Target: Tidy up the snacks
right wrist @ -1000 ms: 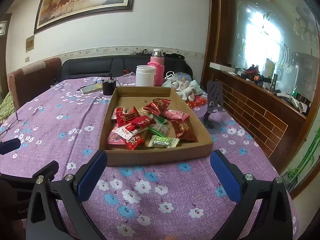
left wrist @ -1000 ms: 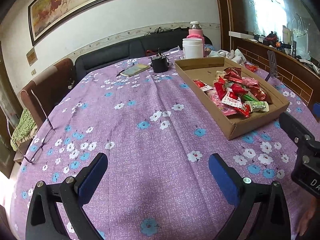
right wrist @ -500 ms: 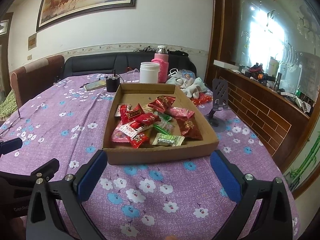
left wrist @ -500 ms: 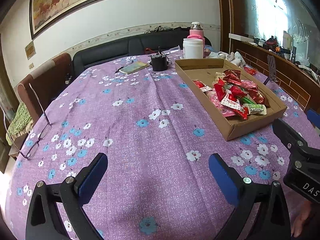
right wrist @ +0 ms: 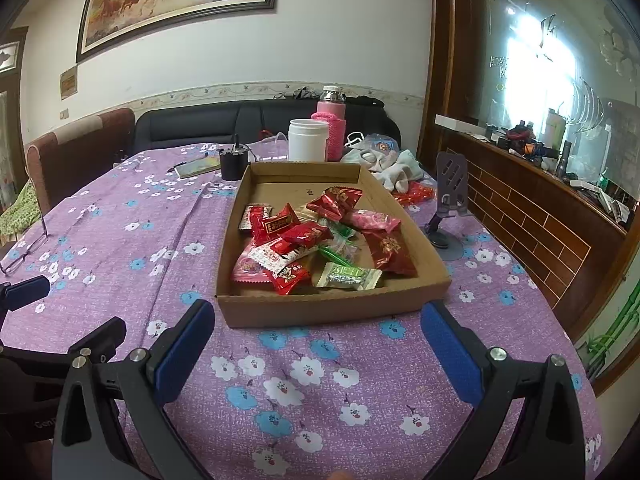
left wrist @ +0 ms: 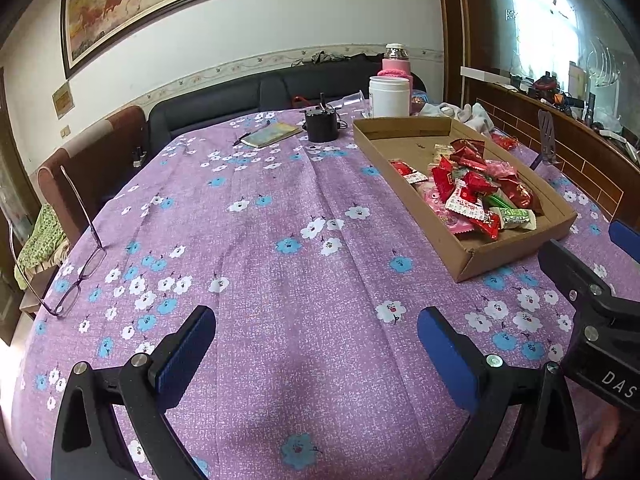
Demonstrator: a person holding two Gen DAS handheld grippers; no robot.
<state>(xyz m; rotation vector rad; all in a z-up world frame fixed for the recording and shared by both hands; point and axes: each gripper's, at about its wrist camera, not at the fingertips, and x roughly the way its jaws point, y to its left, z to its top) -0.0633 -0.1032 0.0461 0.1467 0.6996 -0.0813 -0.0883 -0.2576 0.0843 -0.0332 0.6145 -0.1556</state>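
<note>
The snacks [right wrist: 316, 246] lie in a loose pile inside the box [right wrist: 332, 312], mostly in its near half. The far half of the box is bare. Red, pink and green packs are mixed and lie on top of each other. One red pack [right wrist: 416, 193] lies outside, on the surface [right wrist: 304, 380] at about 2 o'clock from the box, near a grey stand [right wrist: 450, 204].

So most snacks are in the box now. They are not sorted by kind or colour, and that one red pack is out. This could be a messy pile waiting to be sorted, or a gathered pile that is nearly done.

The right tongs [right wrist: 318, 344] hang just in front of the box, wide open and empty. The left tongs [left wrist: 316, 346] hang over bare cloth at about 9 o'clock from the box, also wide open and empty.
</note>
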